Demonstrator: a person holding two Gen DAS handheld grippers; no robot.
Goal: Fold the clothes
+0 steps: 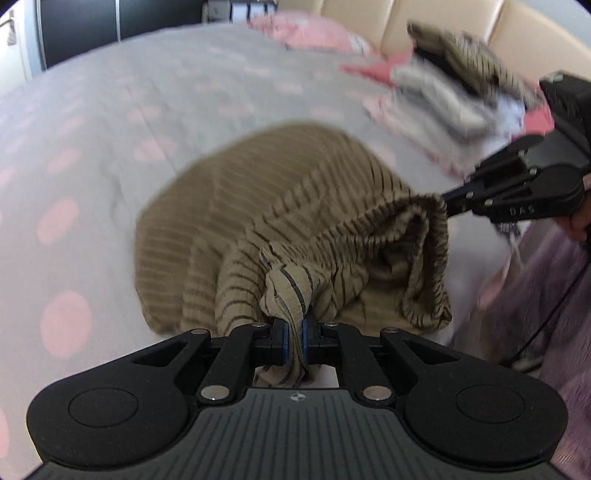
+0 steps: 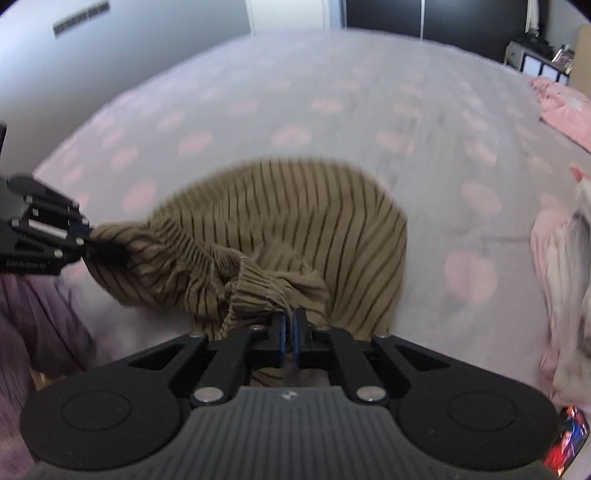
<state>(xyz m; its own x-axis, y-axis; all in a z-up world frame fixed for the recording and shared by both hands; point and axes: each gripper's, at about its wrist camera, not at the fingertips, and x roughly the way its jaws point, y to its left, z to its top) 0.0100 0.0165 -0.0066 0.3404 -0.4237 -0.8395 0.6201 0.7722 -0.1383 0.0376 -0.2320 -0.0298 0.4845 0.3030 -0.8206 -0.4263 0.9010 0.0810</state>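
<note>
**Both grippers pinching the striped garment over the bed**

The tan garment [image 1: 258, 221] with thin dark stripes lay bunched on the bed [image 1: 110, 129], most of it resting on the grey cover with its pale pink spots, the near edge lifted towards me. My left gripper [image 1: 294, 334] had its blue-padded fingers pressed together on a twisted fold of the cloth, which ran down between them and out below. My right gripper [image 2: 290, 332] was pinched the same way on the gathered, ribbed edge of the garment [image 2: 295, 229], the cloth bunched just in front of the fingertips.

From the left camera I could see the right gripper [image 1: 448, 201] coming in from the right, its tips buried in the gathered hem, which hung open like a pouch between my two tools. From the right camera the left gripper [image 2: 86, 238] came in from the left, holding a drawn-out corner of the same cloth.

As for writing: the side of the right gripper carried small pale letters that looked like "DAS" seen upside down, and the left gripper bore a short line of print too blurred to read. Each gripper body had a small round emblem near its front edge.

Farther off, a pile of clothes [image 1: 461, 96] in grey, pink and striped tan sat at the far right of the bed, blurred. A pink pillow [image 1: 314, 37] lay by the cream headboard [image 1: 406, 22]. Purple fabric [image 2: 33, 314] showed at the near edge of both views.
</note>
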